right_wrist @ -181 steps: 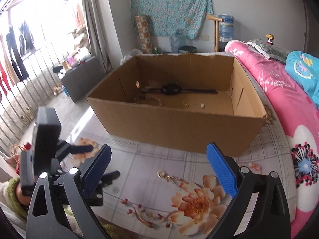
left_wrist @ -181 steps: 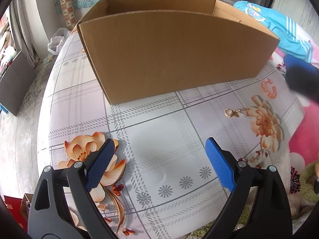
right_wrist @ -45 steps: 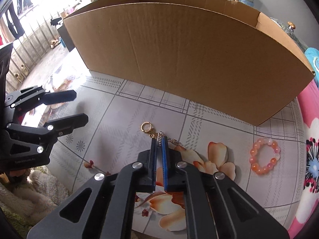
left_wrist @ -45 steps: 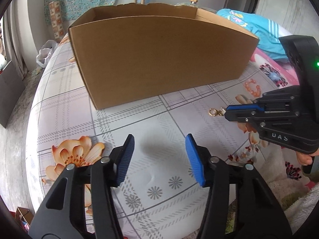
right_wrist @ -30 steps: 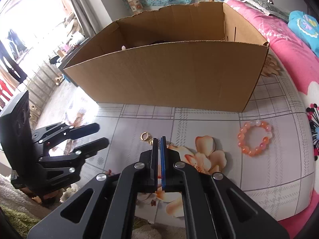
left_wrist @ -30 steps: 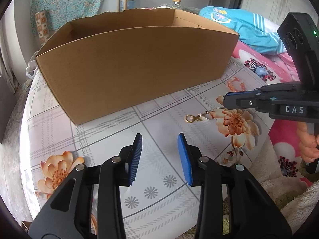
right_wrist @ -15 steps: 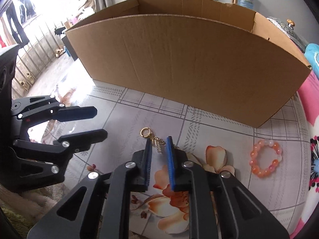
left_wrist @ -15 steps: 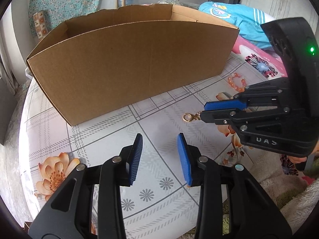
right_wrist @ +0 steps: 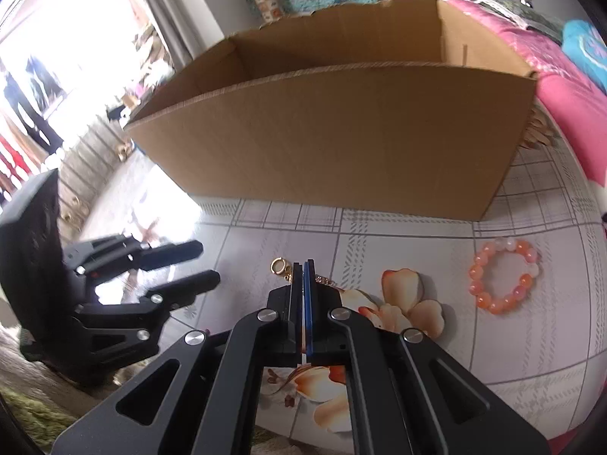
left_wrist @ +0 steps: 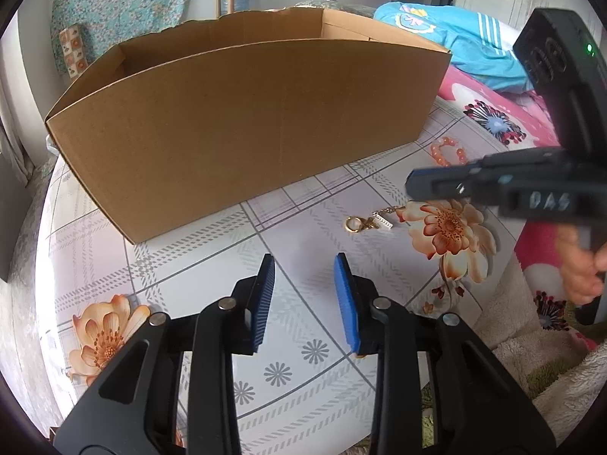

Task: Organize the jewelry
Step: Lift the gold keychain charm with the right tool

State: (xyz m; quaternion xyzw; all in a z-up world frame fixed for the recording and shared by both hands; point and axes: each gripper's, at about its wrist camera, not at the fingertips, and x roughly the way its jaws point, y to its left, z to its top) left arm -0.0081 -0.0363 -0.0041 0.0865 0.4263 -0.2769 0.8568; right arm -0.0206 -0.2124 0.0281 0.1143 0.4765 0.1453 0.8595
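A gold chain with a ring clasp (left_wrist: pixel 370 223) lies on the flowered tablecloth in front of the cardboard box (left_wrist: pixel 242 121). In the left wrist view my right gripper (left_wrist: pixel 413 182) is shut and lifted above the chain, holding nothing. In the right wrist view the gold chain (right_wrist: pixel 282 268) shows just past my shut right gripper (right_wrist: pixel 302 265). An orange bead bracelet (right_wrist: pixel 502 280) lies to the right, and also near the box corner in the left view (left_wrist: pixel 447 153). My left gripper (left_wrist: pixel 305 261) is open and empty, low over the table.
The cardboard box (right_wrist: pixel 334 140) stands open-topped across the back of the table. A pink floral blanket (right_wrist: pixel 569 83) and blue clothing (left_wrist: pixel 455 45) lie to the right. The table edge (left_wrist: pixel 504 326) drops off at the right onto fuzzy fabric.
My right gripper has closed from slightly open and risen off the table; the chain has stayed lying on the cloth. My left gripper has barely moved.
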